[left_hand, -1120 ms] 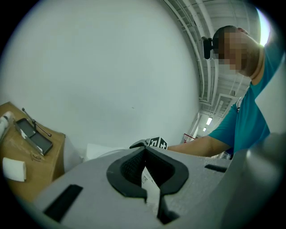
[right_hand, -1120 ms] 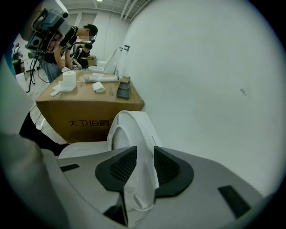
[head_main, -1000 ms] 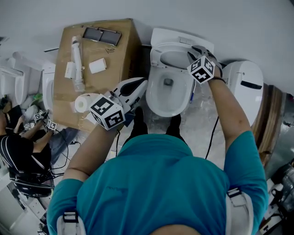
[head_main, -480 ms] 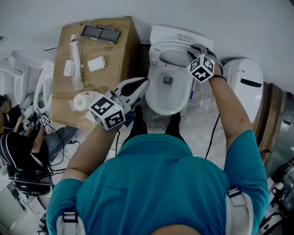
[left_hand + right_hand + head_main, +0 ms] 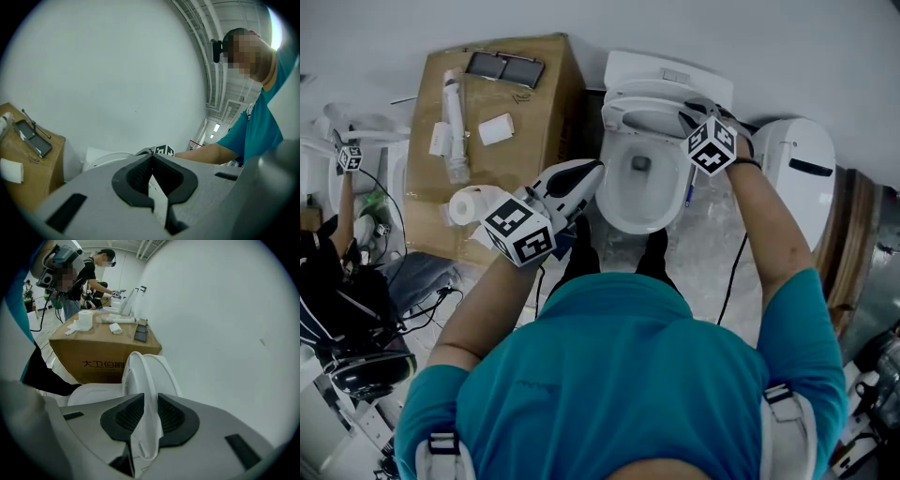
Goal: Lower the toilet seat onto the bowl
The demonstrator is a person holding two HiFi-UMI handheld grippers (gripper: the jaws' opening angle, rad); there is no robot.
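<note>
The white toilet seat (image 5: 645, 105) stands raised over the bowl (image 5: 637, 192), close to the tank. My right gripper (image 5: 690, 112) is at the seat's right rim. In the right gripper view the seat's edge (image 5: 146, 376) runs between the two pads, and the jaws of my right gripper (image 5: 151, 414) are closing, pressed against it on both sides. My left gripper (image 5: 584, 176) hovers left of the bowl, apart from the toilet. In the left gripper view the pads of my left gripper (image 5: 151, 161) meet with nothing between them, and the toilet (image 5: 104, 157) shows behind.
A cardboard box (image 5: 534, 103) stands left of the toilet with a paper roll (image 5: 467, 206), a tube and flat dark devices on it. A second white toilet (image 5: 802, 173) stands at the right. A person (image 5: 337, 291) works at the far left. The wall is right behind.
My right gripper has stayed at the seat's rim and the seat has barely shifted. The person at the far left has raised an arm. My left gripper has not moved.
</note>
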